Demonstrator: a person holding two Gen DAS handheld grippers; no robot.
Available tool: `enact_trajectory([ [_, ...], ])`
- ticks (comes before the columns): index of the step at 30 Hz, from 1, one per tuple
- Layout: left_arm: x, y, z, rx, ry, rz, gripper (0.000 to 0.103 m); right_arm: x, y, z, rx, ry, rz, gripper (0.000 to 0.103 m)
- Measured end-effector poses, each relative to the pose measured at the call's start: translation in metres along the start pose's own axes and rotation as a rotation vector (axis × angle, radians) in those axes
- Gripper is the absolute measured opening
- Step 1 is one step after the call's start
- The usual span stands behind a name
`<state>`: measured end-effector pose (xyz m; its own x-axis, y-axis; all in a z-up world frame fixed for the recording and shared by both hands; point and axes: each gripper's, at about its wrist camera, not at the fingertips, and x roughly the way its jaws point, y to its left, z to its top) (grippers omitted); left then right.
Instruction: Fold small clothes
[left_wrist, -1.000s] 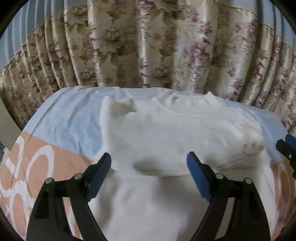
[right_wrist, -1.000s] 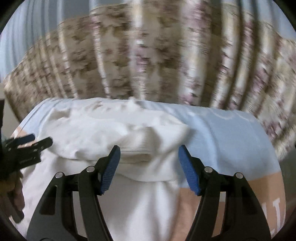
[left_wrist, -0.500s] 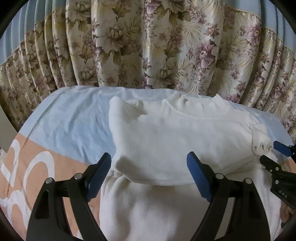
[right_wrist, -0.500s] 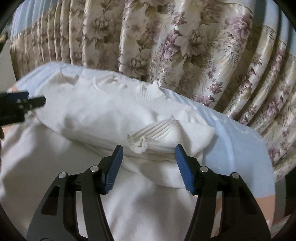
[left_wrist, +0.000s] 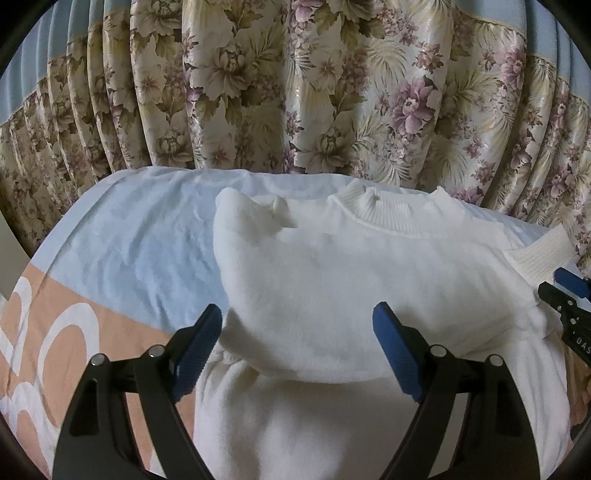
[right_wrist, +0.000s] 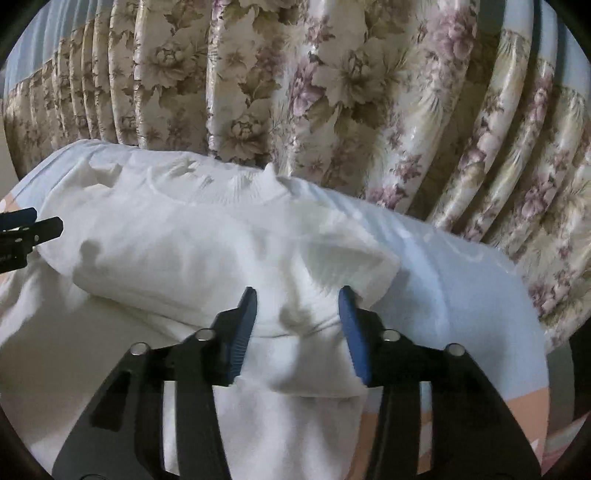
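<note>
Behind everything you have the pleated floral curtain in cream, olive and mauve (left_wrist: 295, 92), hanging right down to the far edge of the work surface. Below it lies the pale blue sheet with a peach band and white ring shapes (left_wrist: 122, 258), spread flat and lightly creased.

On that sheet sits the white fleecy sweater with a ribbed collar (left_wrist: 351, 280), its collar toward the curtain and its upper half doubled over so a rounded fold edge faces you, with the lower body running out beneath your tools. The ribbed cuff (left_wrist: 535, 258) of one sleeve lies on the sweater's right side.

Your left gripper (left_wrist: 297, 350) hovers over the fold edge with its blue-padded jaws spread wide, the fabric passing between them; no pad presses on the cloth.

Your right gripper (right_wrist: 299, 328) is at the sweater's right corner, jaws partly drawn in with a bunched ridge of sweater fabric between them. The pads look to be touching the cloth on both sides, though the blur there makes it hard to say whether they truly pinch it.
</note>
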<state>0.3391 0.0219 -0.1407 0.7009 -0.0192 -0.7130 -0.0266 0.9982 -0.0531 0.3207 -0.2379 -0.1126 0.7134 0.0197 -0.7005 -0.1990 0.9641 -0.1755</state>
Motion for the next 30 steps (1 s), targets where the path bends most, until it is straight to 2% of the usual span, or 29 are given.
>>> enact_trajectory([
  [3,0.001,-0.002,-0.002,0.007,0.005,0.000,0.084,0.001,-0.010,0.006,0.047,-0.011,-0.043,0.047],
  [6,0.001,-0.003,-0.002,0.006,0.004,0.001,0.084,0.002,-0.022,0.008,0.134,0.006,-0.025,0.047],
  [14,-0.012,0.005,-0.007,-0.001,0.002,0.005,0.084,-0.013,-0.017,-0.003,0.147,0.006,-0.006,0.048],
  [17,-0.025,0.010,-0.014,-0.005,-0.001,0.003,0.084,-0.028,-0.015,-0.010,0.172,0.003,0.004,0.052],
  [19,-0.038,0.014,-0.019,-0.009,-0.008,0.003,0.084,-0.042,-0.012,-0.018,0.189,-0.004,0.007,0.058],
  [24,-0.077,0.019,-0.041,0.000,-0.033,-0.002,0.084,-0.080,-0.004,-0.041,0.225,-0.017,0.018,0.061],
  [30,-0.125,0.022,-0.079,0.012,-0.053,-0.009,0.084,-0.127,0.009,-0.086,0.258,-0.027,0.033,0.063],
])
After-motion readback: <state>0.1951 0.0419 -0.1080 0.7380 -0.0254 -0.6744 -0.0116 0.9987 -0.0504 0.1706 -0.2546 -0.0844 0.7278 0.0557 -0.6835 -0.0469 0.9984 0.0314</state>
